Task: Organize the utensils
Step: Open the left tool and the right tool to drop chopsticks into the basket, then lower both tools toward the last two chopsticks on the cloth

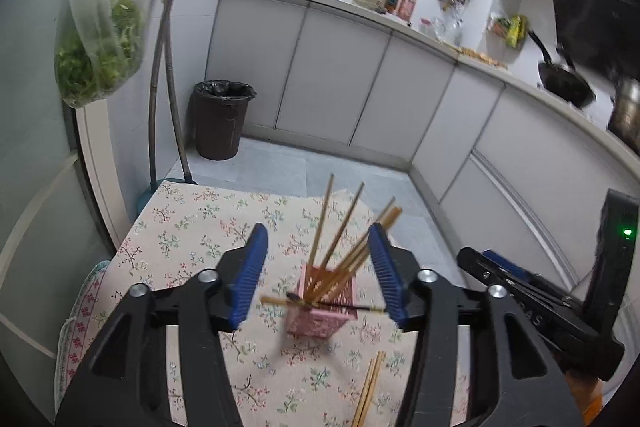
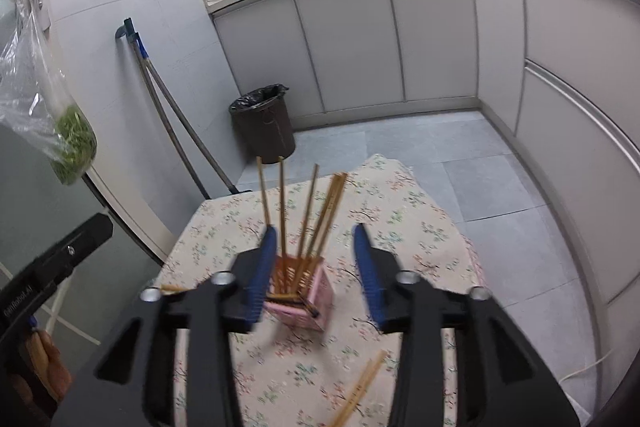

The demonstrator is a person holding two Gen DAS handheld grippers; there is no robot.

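Observation:
A pink slotted utensil holder (image 1: 320, 311) (image 2: 304, 303) stands on the floral tablecloth (image 1: 192, 227) with several bamboo chopsticks (image 1: 344, 231) (image 2: 308, 211) upright in it. One chopstick (image 1: 320, 303) lies across its rim. A loose pair of chopsticks (image 1: 368, 391) (image 2: 360, 391) lies on the cloth in front. My left gripper (image 1: 318, 267) is open and empty, hovering above and behind the holder. My right gripper (image 2: 314, 271) is open and empty, also above the holder. The right gripper's body shows in the left wrist view (image 1: 540, 303).
The table's far edge drops to a grey tiled floor (image 2: 440, 155). A black bin (image 1: 222, 119) and mop handles (image 1: 164, 87) stand by the wall. A bag of greens (image 1: 100, 47) hangs at left. Kitchen cabinets (image 2: 400, 39) run along the back and right.

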